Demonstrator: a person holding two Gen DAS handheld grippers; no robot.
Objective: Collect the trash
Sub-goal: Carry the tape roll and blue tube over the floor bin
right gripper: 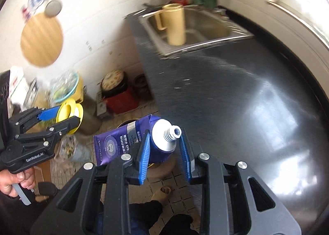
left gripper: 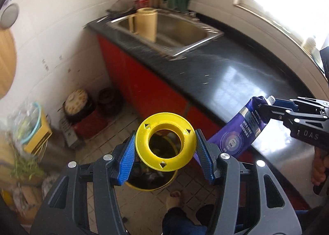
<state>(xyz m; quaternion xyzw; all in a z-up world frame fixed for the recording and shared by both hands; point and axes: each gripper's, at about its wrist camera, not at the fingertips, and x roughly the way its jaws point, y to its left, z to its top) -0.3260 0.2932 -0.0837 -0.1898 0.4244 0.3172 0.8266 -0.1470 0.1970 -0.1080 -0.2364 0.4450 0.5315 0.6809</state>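
Left wrist: left gripper (left gripper: pixel 165 148) pinches yellow spool (left gripper: pixel 164 142) by its rims, bin (left gripper: pixel 153 181) directly beneath. Round rims could roll out.

Right wrist: right gripper (right gripper: pixel 164 146) clamps capless tube (right gripper: pixel 131 142) near its neck, body hanging left. Risk: residue squeezing out, or tube pivoting and missing the bin.

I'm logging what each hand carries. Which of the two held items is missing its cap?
The purple tube in the right gripper: its threaded nozzle is bare. The left gripper holds a yellow spool, a capless ring.
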